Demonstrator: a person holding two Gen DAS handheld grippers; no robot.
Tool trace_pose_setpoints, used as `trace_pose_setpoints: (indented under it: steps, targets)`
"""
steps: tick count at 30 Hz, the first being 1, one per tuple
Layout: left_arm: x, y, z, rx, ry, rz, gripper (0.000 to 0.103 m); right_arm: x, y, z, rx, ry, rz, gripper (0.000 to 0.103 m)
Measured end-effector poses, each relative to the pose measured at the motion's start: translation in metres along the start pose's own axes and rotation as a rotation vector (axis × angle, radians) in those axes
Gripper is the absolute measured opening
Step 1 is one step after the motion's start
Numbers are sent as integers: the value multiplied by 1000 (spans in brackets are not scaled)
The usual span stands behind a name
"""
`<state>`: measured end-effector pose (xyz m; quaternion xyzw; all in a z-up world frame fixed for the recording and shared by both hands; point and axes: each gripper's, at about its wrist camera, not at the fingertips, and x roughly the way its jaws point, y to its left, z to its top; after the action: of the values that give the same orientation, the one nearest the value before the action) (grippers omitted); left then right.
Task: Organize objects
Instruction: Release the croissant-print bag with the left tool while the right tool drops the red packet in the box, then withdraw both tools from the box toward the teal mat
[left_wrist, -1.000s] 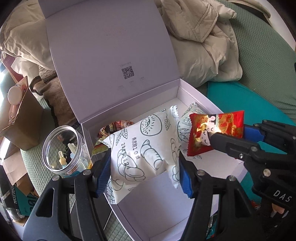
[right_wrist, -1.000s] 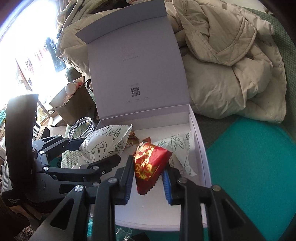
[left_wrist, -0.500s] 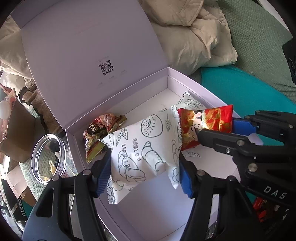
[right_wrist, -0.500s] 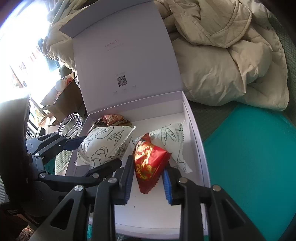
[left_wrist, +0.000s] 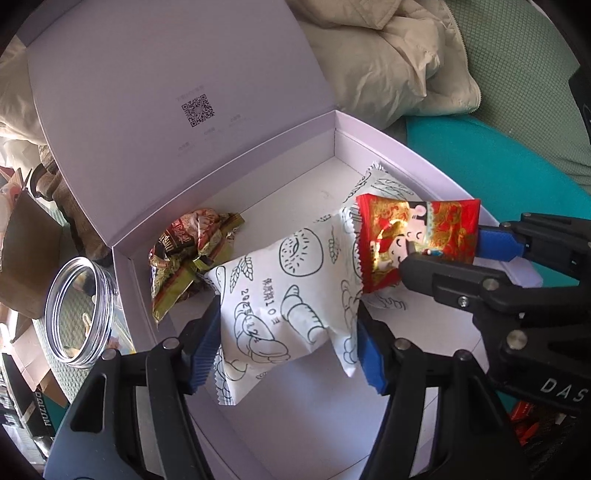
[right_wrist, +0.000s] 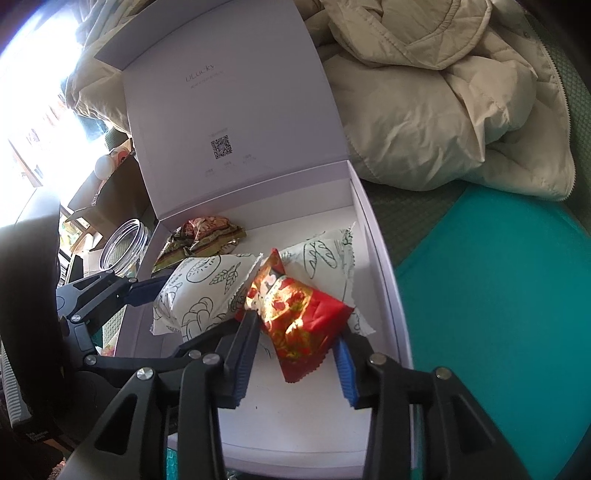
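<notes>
Open pale lilac box (left_wrist: 406, 147) across the middle of both views, lid (left_wrist: 166, 92) standing up at the back with a QR code (left_wrist: 197, 110) and faint small print under it; in the right wrist view, pale lettering near the lid's top, maybe "ULucky". Left gripper (left_wrist: 288, 332) at lower centre of its view, jaws part-way apart and opening, blue pads against both sides of a white snack packet (left_wrist: 288, 295) printed with black bread and wheat drawings, plus "10" and a date too distorted to read. Right gripper (right_wrist: 295, 350) low in its own view, jaws opening, red and gold packet (right_wrist: 299, 317) with a cartoon child figure between the pads, its lower corner drooping. Second white packet (right_wrist: 328, 254) lying flat near the box's right wall, under the red one. Crumpled brown and green wrapper (left_wrist: 192, 251) at the back left corner, lettering illegible. "DAS" on the black body at lower right of the left wrist view. Clear jar (left_wrist: 77, 306) left of the box; beige padded jacket (right_wrist: 443, 92) upper right.
</notes>
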<state>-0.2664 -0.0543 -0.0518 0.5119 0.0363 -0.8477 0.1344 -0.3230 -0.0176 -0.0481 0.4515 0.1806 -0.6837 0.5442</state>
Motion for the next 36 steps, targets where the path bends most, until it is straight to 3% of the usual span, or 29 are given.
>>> trace_pose_setpoints:
  steps: [9, 13, 17, 24, 36]
  targets:
    - [-8, 1, 0, -28, -24, -6, 64, -9, -3, -2, 14, -7, -27, 44]
    - [-20, 0, 0, -32, -59, -7, 64, -15, -1, -2, 10, -15, -30, 54]
    - [-36, -2, 0, -9, -95, 52, 64, -21, 1, -1, 15, -34, -35, 55]
    - [-58, 22, -6, -67, -120, -10, 64, -48, 22, 2, -29, -85, -100, 60]
    - [-114, 56, -9, -128, -214, -17, 64, -74, 35, 6, 78, -94, -7, 60]
